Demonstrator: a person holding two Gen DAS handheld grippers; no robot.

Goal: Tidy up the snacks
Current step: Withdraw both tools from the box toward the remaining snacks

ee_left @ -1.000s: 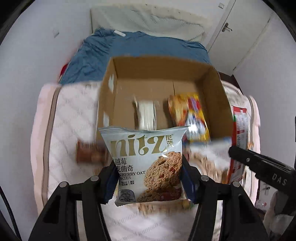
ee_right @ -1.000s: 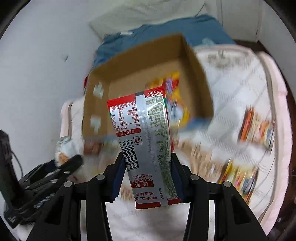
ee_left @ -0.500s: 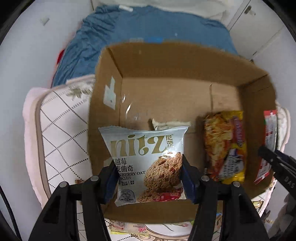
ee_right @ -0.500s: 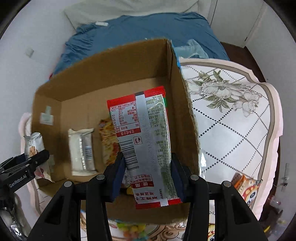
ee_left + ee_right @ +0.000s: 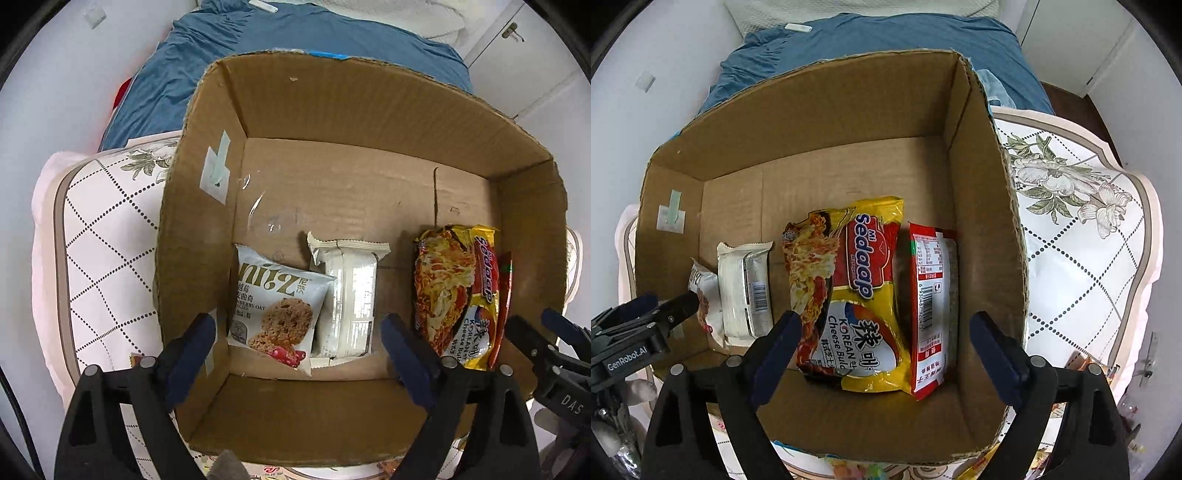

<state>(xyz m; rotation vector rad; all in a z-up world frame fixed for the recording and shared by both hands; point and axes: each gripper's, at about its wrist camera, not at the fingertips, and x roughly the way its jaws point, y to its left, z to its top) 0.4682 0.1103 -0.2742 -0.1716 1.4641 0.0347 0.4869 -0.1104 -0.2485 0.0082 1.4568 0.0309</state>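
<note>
An open cardboard box (image 5: 369, 110) (image 5: 812, 110) fills both views from above. My left gripper (image 5: 297, 325) hangs over its left end, jaws opening, pads touching nothing. Below it the cranberry oat cookie packet (image 5: 273, 306) lies loose on the box floor against a white wrapped packet (image 5: 347, 299). My right gripper (image 5: 886, 321) hangs over the right end, jaws opening too. The red packet (image 5: 931, 306) lies free on the floor beside the yellow noodle packet (image 5: 849, 288). Each gripper shows at the other view's edge: the right gripper (image 5: 535, 325), the left gripper (image 5: 666, 302).
The box stands on a white quilted cover with a floral border (image 5: 1071, 240) (image 5: 103, 240). A blue cloth (image 5: 295, 33) lies behind the box. More snack packets (image 5: 849, 470) peek out below its near wall. White walls and a door (image 5: 535, 55) surround the spot.
Both grippers came over the box and sank, then spread their jaws. The cookie packet dropped into the box's left end and the red packet dropped beside the yellow noodles.
</note>
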